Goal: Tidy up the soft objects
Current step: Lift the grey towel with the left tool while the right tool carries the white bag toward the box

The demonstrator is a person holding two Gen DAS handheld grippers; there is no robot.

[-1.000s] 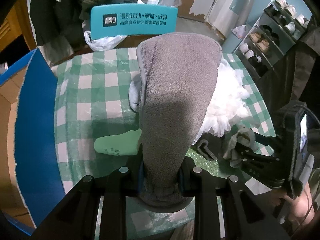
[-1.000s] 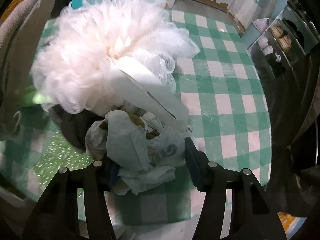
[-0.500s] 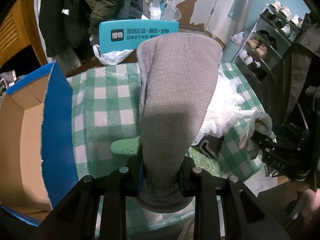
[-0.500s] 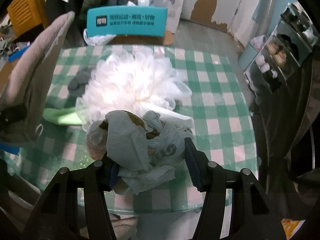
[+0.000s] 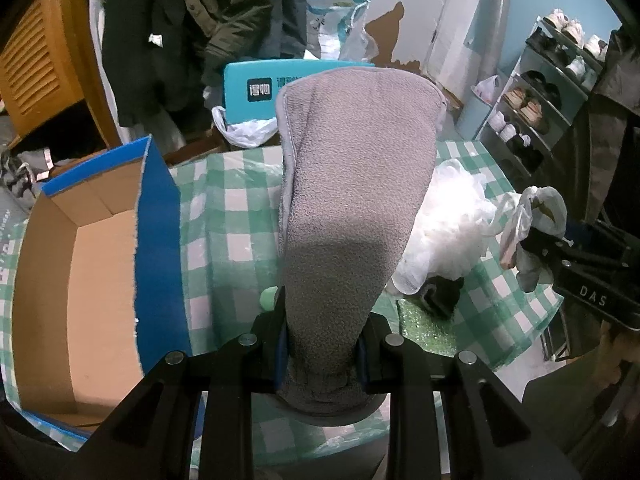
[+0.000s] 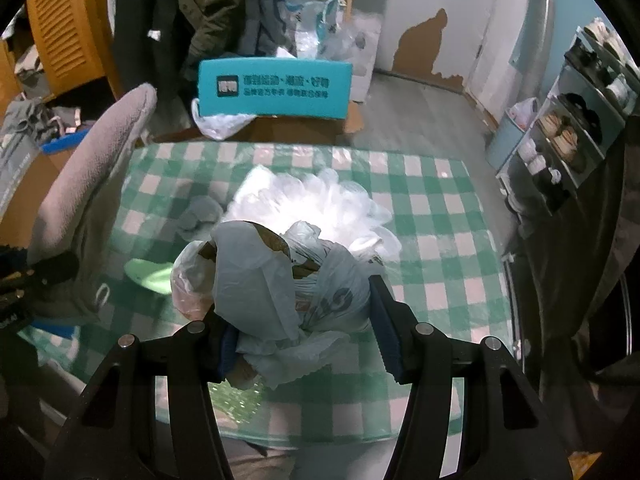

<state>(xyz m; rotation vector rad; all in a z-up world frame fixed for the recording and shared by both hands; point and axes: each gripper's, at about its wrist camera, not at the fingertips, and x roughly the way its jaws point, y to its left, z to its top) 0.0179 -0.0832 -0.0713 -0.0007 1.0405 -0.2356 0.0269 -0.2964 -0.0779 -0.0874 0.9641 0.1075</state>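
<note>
The grey fleece cloth (image 5: 352, 208) is soft and fuzzy, with a stitched hem along its left edge and around its rounded top. The left hand-held gripper (image 5: 320, 354) is clenched on its narrow lower end, so the cloth stands up from the jaws. Its long axis runs from 6 o'clock to 12 o'clock in the left wrist view, leaning a little toward 1 o'clock, and it widens toward the top. It is held above the desk (image 5: 236, 216), which has a green and white checked cover.

The crumpled plastic bag (image 6: 280, 292) is pale and wrinkled, with something brown showing inside. The right hand-held gripper (image 6: 304, 344) grasps it between both blue pads, above the near edge of the desk.

On the desk, at 12 o'clock from the bag, lies the white mesh bath puff (image 6: 320, 208). At 9 o'clock from the bag is a light green object (image 6: 148, 274), and a grey sock (image 6: 200, 214) lies at 10 o'clock. An open cardboard box (image 5: 84, 280) with blue outer walls stands at 9 o'clock of the cloth in the left wrist view.
</note>
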